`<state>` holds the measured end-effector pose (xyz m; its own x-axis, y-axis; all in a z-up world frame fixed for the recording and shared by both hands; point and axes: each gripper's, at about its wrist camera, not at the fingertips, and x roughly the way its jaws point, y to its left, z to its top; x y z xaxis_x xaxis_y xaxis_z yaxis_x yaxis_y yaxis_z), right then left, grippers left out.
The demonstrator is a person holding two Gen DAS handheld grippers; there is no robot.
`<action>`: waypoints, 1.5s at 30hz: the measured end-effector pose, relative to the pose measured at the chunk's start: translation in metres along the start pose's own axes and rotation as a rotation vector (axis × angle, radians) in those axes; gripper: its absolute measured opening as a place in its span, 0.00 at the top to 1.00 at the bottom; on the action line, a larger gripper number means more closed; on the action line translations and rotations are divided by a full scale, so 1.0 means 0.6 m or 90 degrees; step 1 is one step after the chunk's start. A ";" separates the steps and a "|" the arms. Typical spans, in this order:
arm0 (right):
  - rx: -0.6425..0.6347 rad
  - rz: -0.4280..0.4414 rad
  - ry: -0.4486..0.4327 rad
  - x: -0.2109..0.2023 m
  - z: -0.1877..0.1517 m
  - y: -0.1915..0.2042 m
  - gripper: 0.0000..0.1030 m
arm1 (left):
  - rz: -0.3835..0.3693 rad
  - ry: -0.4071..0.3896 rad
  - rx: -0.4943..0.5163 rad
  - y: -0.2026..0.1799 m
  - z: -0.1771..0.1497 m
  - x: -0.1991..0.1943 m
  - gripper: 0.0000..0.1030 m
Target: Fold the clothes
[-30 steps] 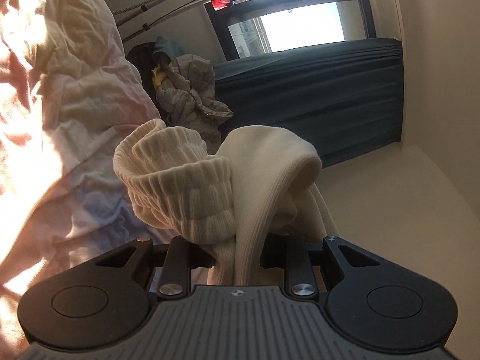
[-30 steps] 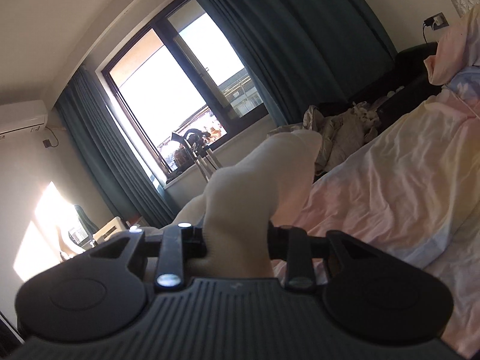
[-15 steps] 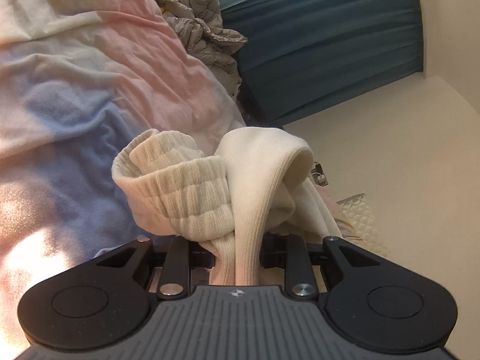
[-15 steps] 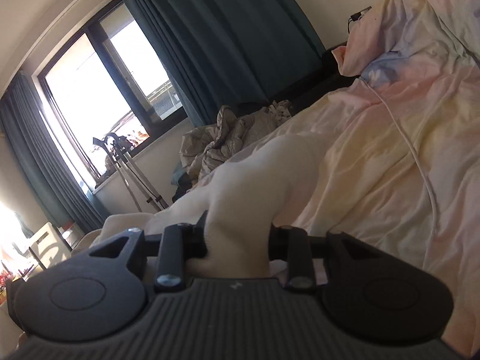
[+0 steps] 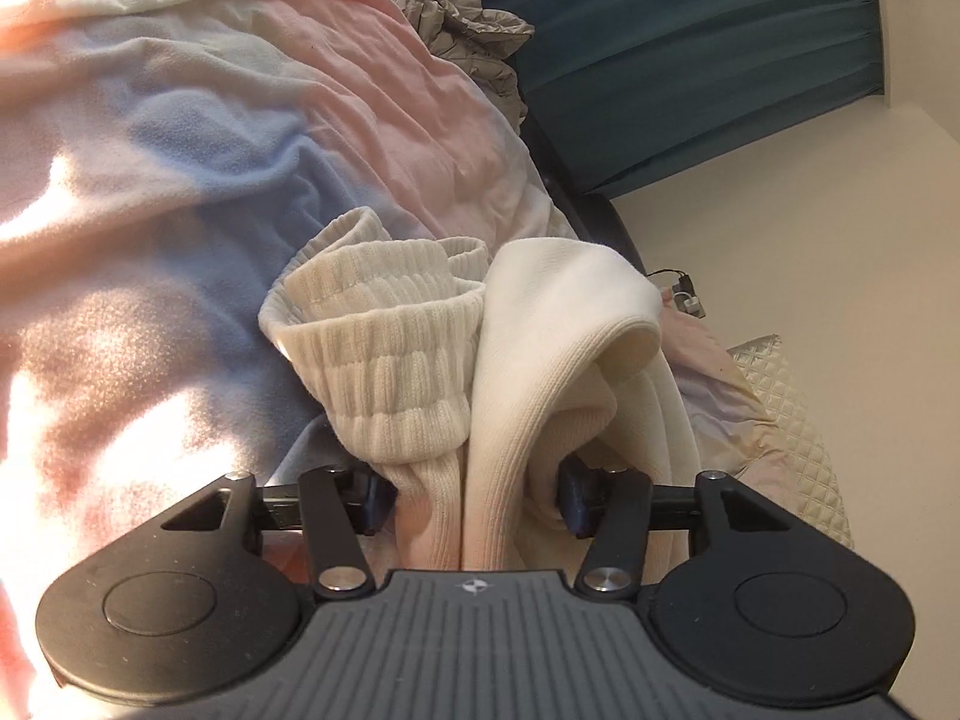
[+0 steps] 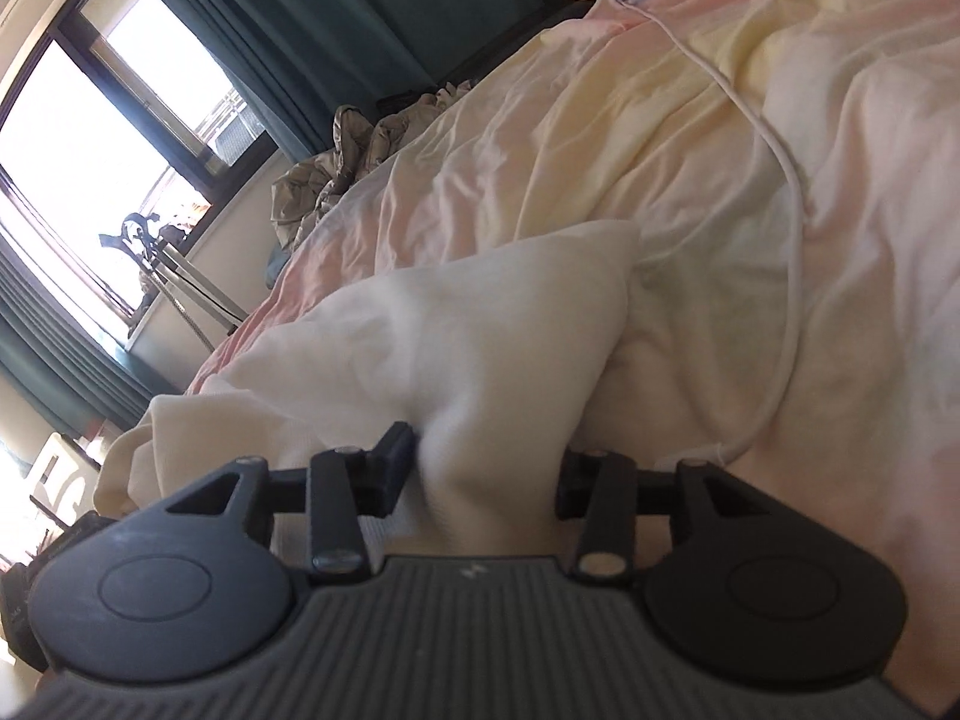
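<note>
The cream sweater (image 5: 540,372) now rests low on the pastel bedsheet (image 5: 180,150), in the middle of both wrist views; the left gripper (image 5: 474,495) has just been opening, its jaws apart with the ribbed cuff (image 5: 384,360) loose between them; the right gripper (image 6: 486,474) has been opening too, cloth between its jaws, but whether the pads press it I cannot tell; I fear the bunched cloth may spring open on release, or catch on a pad, or drag the white cable (image 6: 786,192) at right.
</note>
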<state>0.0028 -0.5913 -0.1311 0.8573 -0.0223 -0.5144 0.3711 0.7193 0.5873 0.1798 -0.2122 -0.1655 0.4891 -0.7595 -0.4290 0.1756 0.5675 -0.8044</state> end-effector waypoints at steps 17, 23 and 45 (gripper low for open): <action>-0.209 -0.013 -0.116 -0.197 0.021 0.234 0.44 | 0.214 -0.155 0.312 -0.169 0.050 -0.366 0.10; -0.271 0.059 -0.126 -0.224 -0.016 0.362 0.44 | 0.267 -0.226 0.356 -0.176 0.059 -0.506 0.06; -0.388 0.198 -0.088 -0.124 -0.207 0.599 0.39 | 0.474 -0.327 0.414 -0.066 0.059 -0.614 0.00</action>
<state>0.0281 -0.2452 0.0406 0.9439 0.1884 -0.2714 -0.1305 0.9673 0.2177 0.0227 0.0566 0.0390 0.9275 -0.0236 -0.3730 0.0320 0.9994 0.0163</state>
